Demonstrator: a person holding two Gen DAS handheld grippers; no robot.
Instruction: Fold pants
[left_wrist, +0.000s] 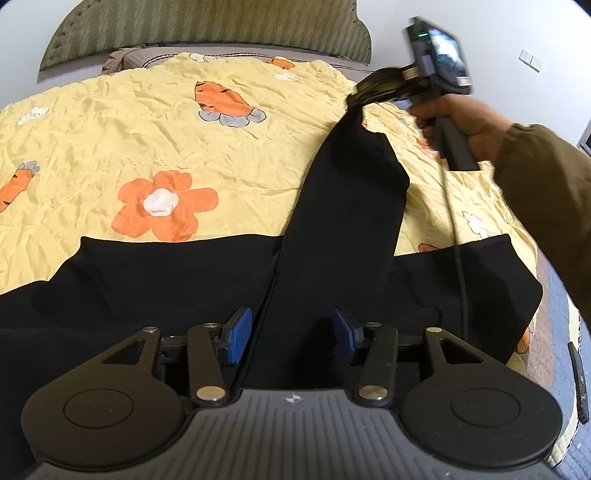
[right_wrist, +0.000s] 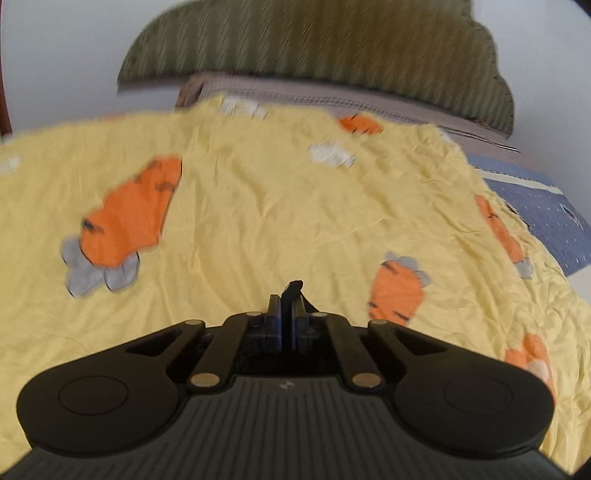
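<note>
Black pants (left_wrist: 155, 280) lie across the near part of a yellow bedspread (left_wrist: 258, 147). One leg (left_wrist: 351, 206) is lifted and stretched up to the right. My right gripper (left_wrist: 360, 94) is shut on the end of that leg, held above the bed; in the right wrist view a tip of black cloth (right_wrist: 292, 288) sticks out between its closed pads (right_wrist: 287, 323). My left gripper (left_wrist: 291, 332) is open, its blue pads (left_wrist: 240, 328) on either side of the stretched leg, just above the pants.
The bedspread has orange carrot and flower prints (left_wrist: 166, 206). A green headboard (left_wrist: 207, 26) and grey pillow edge (right_wrist: 332, 96) stand at the far end. The bed's right edge shows a blue sheet (right_wrist: 546, 210). A cable (left_wrist: 454, 236) hangs from the right gripper.
</note>
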